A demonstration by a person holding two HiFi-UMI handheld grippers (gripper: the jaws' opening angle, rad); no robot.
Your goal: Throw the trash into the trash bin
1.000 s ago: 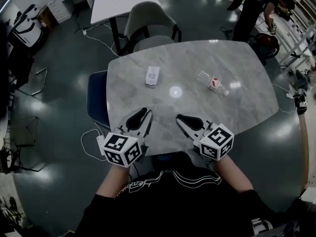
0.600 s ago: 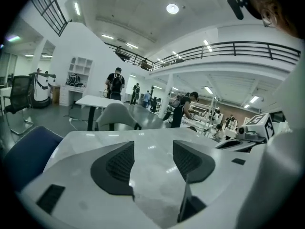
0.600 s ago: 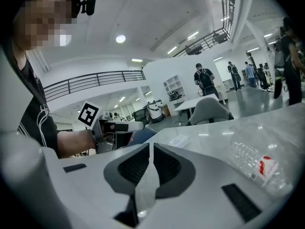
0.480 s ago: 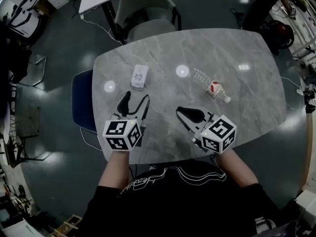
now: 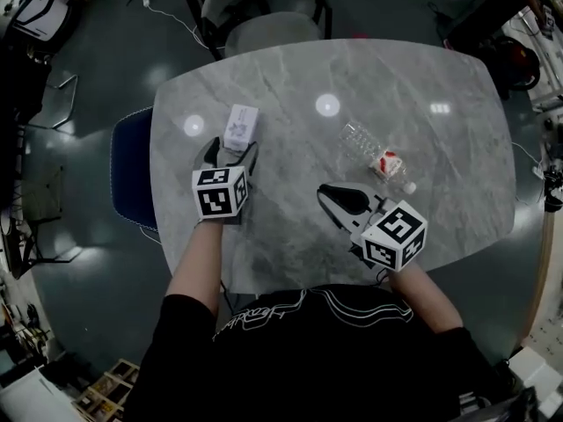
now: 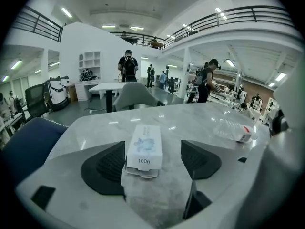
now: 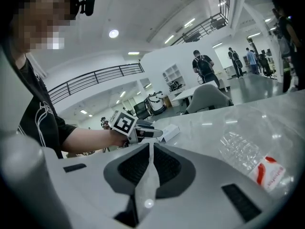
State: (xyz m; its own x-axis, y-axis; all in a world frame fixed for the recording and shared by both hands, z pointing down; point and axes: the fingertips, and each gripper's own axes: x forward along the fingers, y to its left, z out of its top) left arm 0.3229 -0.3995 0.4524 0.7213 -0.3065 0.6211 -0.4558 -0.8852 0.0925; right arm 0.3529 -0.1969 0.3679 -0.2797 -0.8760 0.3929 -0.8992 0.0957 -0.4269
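Note:
A small white carton (image 5: 241, 127) lies on the grey marble table (image 5: 422, 77) at its left side. My left gripper (image 5: 230, 149) has just been opening its jaws, and they now stand wide on either side of the carton's near end. In the left gripper view the carton (image 6: 144, 147) lies between the two pads, closer to the left pad (image 6: 107, 168). A crushed clear bottle (image 5: 374, 152) with a red label lies right of centre. My right gripper (image 5: 329, 192) is shut and empty, short of the bottle (image 7: 248, 159). No trash bin is in view.
A blue chair (image 5: 130, 174) stands at the table's left edge and a grey chair (image 5: 264, 29) at its far end. Cables run over the dark floor (image 5: 79, 192). People stand at desks in the distance (image 6: 127, 68).
My left gripper has moved forward up the table to the carton and its jaws have opened round it. My right gripper has shifted a little toward the bottle, still shut.

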